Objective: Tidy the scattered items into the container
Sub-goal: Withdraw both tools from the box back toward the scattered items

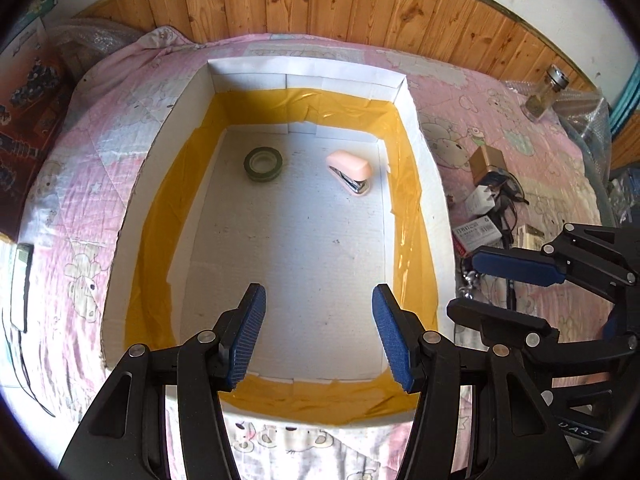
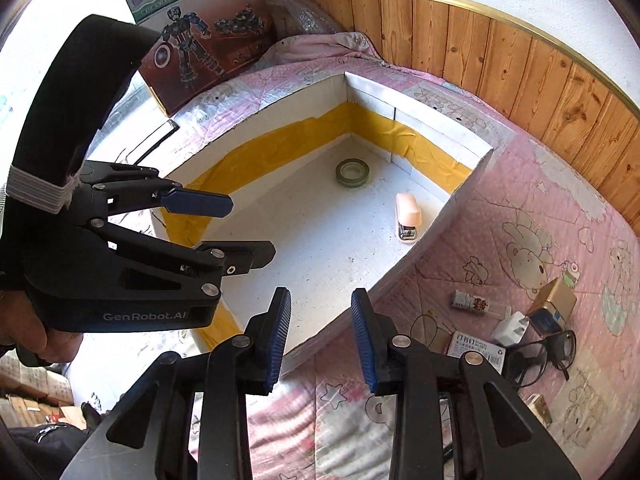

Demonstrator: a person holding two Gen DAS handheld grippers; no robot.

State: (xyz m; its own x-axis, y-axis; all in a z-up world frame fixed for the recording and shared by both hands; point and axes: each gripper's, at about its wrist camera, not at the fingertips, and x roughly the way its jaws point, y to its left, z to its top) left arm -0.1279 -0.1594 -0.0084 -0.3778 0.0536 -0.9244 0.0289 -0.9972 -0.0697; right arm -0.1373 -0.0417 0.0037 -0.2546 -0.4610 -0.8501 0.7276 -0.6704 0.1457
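A white cardboard box (image 1: 424,184) lined with yellow tape lies on the pink bedspread. Inside it are a green tape roll (image 1: 263,163) (image 2: 352,173) and a pink stapler (image 1: 351,174) (image 2: 407,216). My left gripper (image 1: 320,320) (image 2: 252,228) hovers open and empty over the box's near end. My right gripper (image 2: 320,312) (image 1: 466,284) is just outside the box's right wall, jaws apart with nothing between them. Scattered to the right of the box are a gold box (image 2: 554,300), a white plug (image 2: 510,330), a staples box (image 2: 476,348), black glasses (image 2: 544,354) and a small tube (image 2: 472,303).
A glass bottle (image 1: 546,94) stands at the far right by the wooden wall panel (image 1: 360,0). A toy carton (image 2: 200,48) leans at the far left. A flat white device (image 1: 22,280) lies left of the box. A hand (image 2: 40,332) holds the left gripper.
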